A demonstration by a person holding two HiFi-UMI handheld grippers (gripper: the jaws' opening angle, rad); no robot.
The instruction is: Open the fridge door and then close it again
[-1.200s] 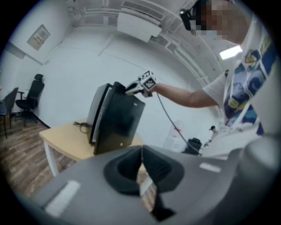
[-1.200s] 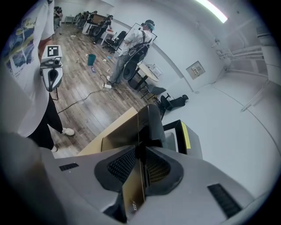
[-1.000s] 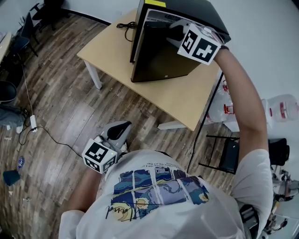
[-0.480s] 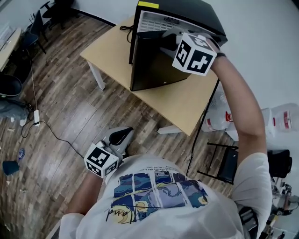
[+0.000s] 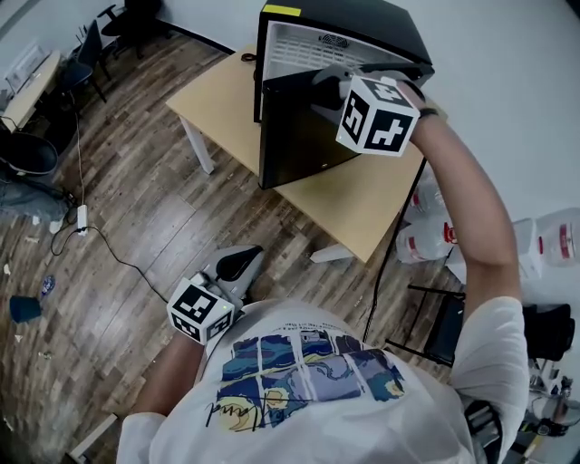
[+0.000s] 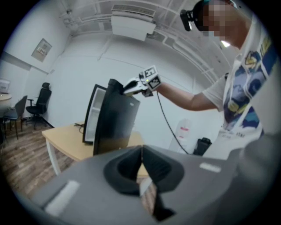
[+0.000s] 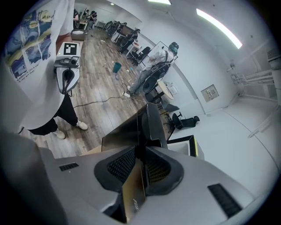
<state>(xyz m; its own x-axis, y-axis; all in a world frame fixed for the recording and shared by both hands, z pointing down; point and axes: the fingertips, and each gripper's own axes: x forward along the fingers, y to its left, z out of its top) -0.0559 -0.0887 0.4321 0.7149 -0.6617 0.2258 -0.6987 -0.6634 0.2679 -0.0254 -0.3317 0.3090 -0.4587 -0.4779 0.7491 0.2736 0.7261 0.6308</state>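
Fridge door (image 5: pixel 299 127) is ajar, swung part-way off the black fridge (image 5: pixel 362 27), which stands on the wooden table (image 5: pixel 362 204); the white inner liner (image 5: pixel 313 45) shows in the gap along the top. The right gripper (image 5: pixel 328 77) is at the door's top edge with its jaws pinched on that edge, and the right gripper view shows the door panel running in between them. The left gripper (image 5: pixel 240 263) hangs low at the person's side over the wood floor (image 5: pixel 136 208), well apart from the table, jaws pressed together with nothing between.
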